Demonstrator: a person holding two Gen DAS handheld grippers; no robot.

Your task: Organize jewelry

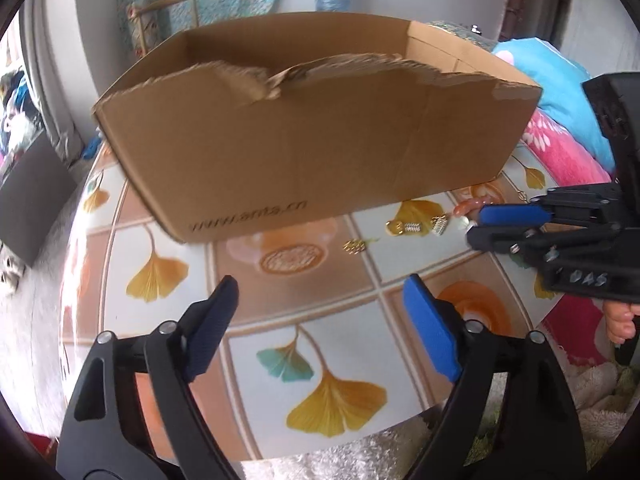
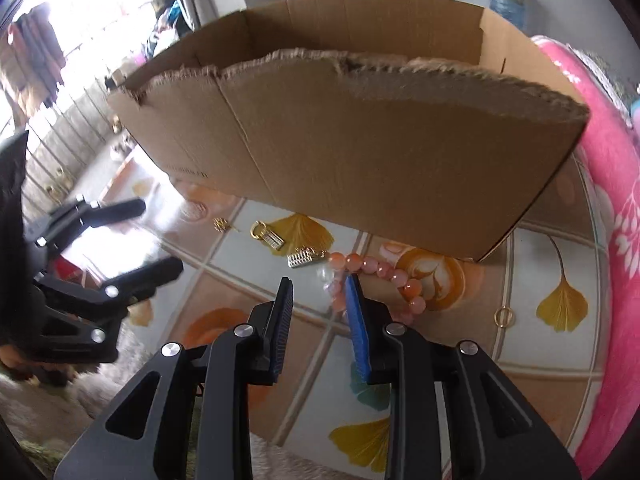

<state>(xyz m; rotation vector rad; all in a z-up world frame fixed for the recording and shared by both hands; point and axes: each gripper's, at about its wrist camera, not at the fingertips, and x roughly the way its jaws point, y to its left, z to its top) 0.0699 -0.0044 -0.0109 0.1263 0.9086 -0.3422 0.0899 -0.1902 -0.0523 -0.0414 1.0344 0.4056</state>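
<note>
An orange bead bracelet (image 2: 394, 276) lies on the ginkgo-patterned table (image 2: 460, 364) just in front of a cardboard box (image 2: 360, 160). My right gripper (image 2: 320, 283) hangs low over the bracelet's left side. Its jaws stand narrow, with a few beads between them close to the blue right pad (image 2: 357, 320); the left pad is clear of them. Left of the bracelet lie small gold pieces: a comb-shaped charm (image 2: 302, 259), a ring with a pendant (image 2: 266, 234) and a tiny ornament (image 2: 221, 224). My left gripper (image 1: 320, 292) is open and empty over bare table.
A thin gold ring (image 2: 504, 316) lies alone at the table's right side. The box (image 1: 312, 140) has a torn top rim and fills the back of the table. A pink blanket (image 2: 612, 208) borders the right edge. In the left wrist view the right gripper (image 1: 478, 225) reaches in from the right.
</note>
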